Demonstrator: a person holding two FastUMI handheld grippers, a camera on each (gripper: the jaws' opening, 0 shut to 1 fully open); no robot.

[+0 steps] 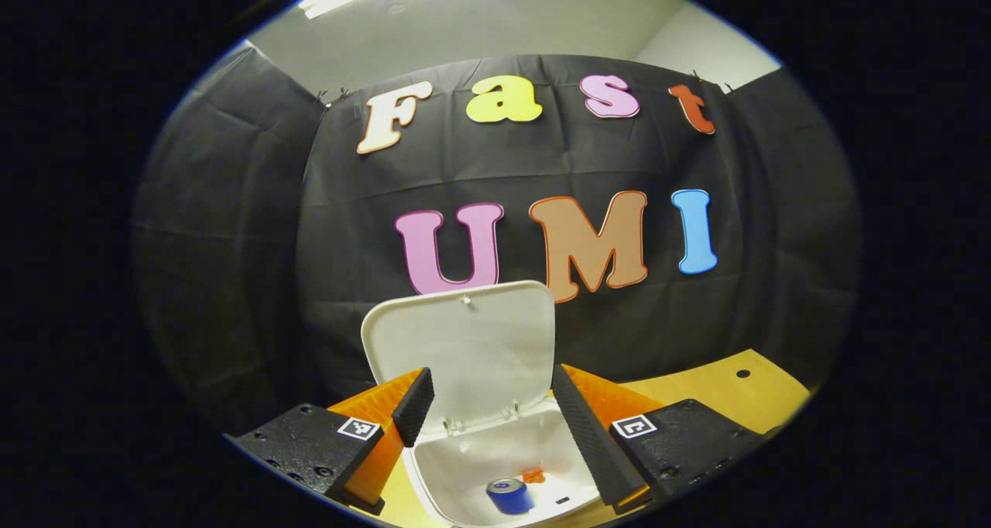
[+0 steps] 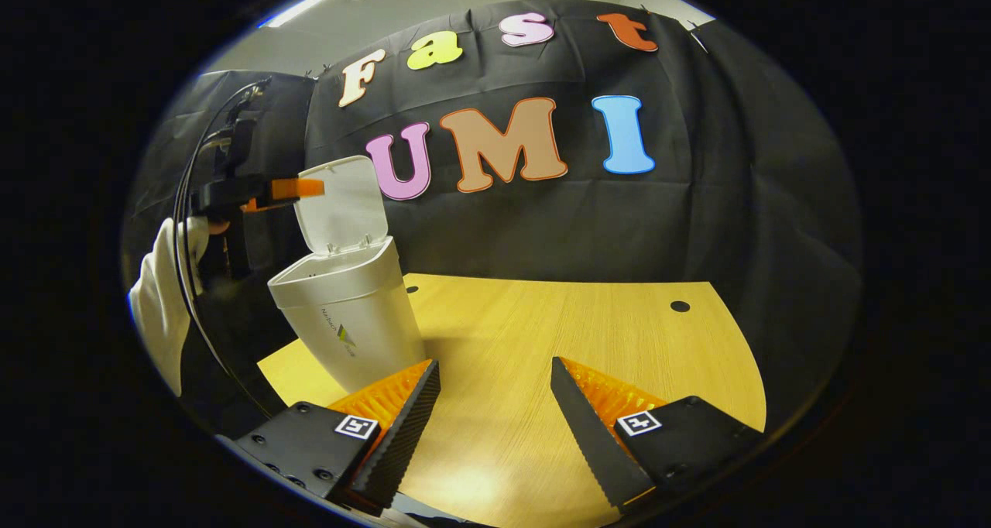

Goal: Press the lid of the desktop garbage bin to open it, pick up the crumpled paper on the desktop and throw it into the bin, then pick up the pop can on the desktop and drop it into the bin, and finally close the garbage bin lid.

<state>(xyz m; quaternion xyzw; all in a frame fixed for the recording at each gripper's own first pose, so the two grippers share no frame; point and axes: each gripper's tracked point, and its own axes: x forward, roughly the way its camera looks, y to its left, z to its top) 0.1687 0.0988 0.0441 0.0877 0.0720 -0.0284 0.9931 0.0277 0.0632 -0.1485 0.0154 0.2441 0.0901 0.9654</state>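
Bin (image 1: 503, 466) seen from above in left gripper view, lid (image 1: 464, 354) upright and open; pop can (image 1: 509, 495) lying inside on bottom. Left gripper (image 1: 492, 412) poised over bin mouth, jaws spread, nothing held.

Right gripper view: bin standing on wooden desktop (image 2: 588, 334) at left edge, lid raised. Right gripper (image 2: 495, 392) above bare desktop, jaws spread, empty. Left gripper beside lid top, held by white-gloved hand (image 2: 166, 296).

A bin (image 2: 352, 311) is set on the bench (image 2: 588, 334) toward its left rear corner, in front of the booth wall; its lid (image 2: 343, 203) is raised upright behind the opening; a pop can (image 1: 509, 495) is seen lying inside the bin; the left gripper (image 1: 495, 427) is held above the opening, before the raised lid; the right gripper (image 2: 495, 423) is positioned over the bench, right of the bin.
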